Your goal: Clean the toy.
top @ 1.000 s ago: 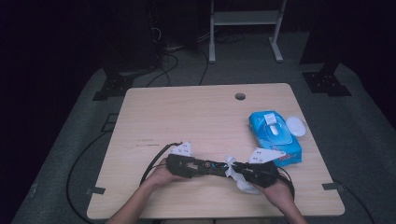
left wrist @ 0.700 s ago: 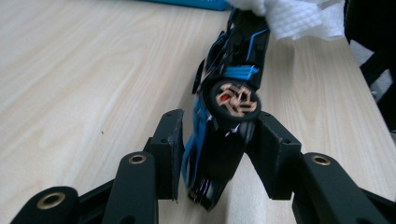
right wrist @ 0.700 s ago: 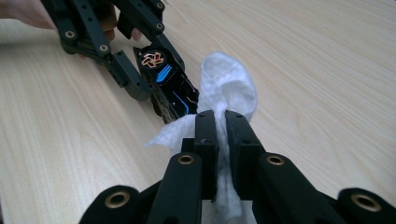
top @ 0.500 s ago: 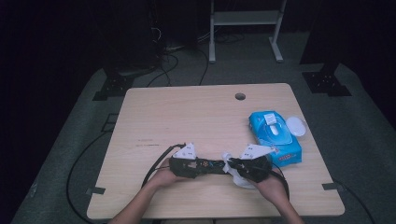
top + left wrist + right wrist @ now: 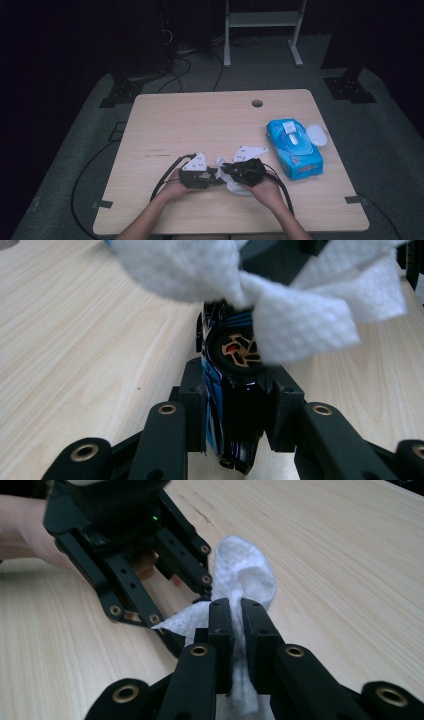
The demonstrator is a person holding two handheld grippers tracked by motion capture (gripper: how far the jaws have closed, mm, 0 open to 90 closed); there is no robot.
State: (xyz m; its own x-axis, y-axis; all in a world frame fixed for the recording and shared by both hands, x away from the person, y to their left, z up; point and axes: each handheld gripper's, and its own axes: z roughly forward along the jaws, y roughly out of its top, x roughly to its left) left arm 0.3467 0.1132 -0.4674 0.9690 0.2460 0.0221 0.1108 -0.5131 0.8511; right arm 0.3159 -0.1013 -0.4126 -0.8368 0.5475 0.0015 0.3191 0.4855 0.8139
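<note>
Two hand-held grippers meet near the front edge of a pale wooden table (image 5: 200,125). The left hand-held gripper (image 5: 235,390) is clamped on a small toy car (image 5: 232,370), glossy black with blue stripes and a gold-spoked wheel facing the camera; its jaws have just been closing, and the car sits between them with the pads against its sides. The right hand-held gripper (image 5: 237,625) is closed on a white wipe (image 5: 245,580), pinching a gathered fold so that a bunch of the embossed sheet stands up beyond the jaw tips. In the left gripper view the wipe drapes over the top of the car, touching it just above the wheel. In the high view both grippers lie nose to nose, the wipe bunched between them. A blue wipe packet (image 5: 294,148) lies flat toward the right edge of the table, with a white flip lid on top; its printing is too small to read. A white oval lid (image 5: 316,134) rests just beside the packet, at its far right side. A round cable hole (image 5: 257,103) sits near the far edge. The far and left parts of the tabletop are bare, with light scuff marks near its middle. The table stands on grey flooring in a dark room; black cables trail across the floor behind, and the legs of a white stand (image 5: 260,30) rise beyond the far edge.
</note>
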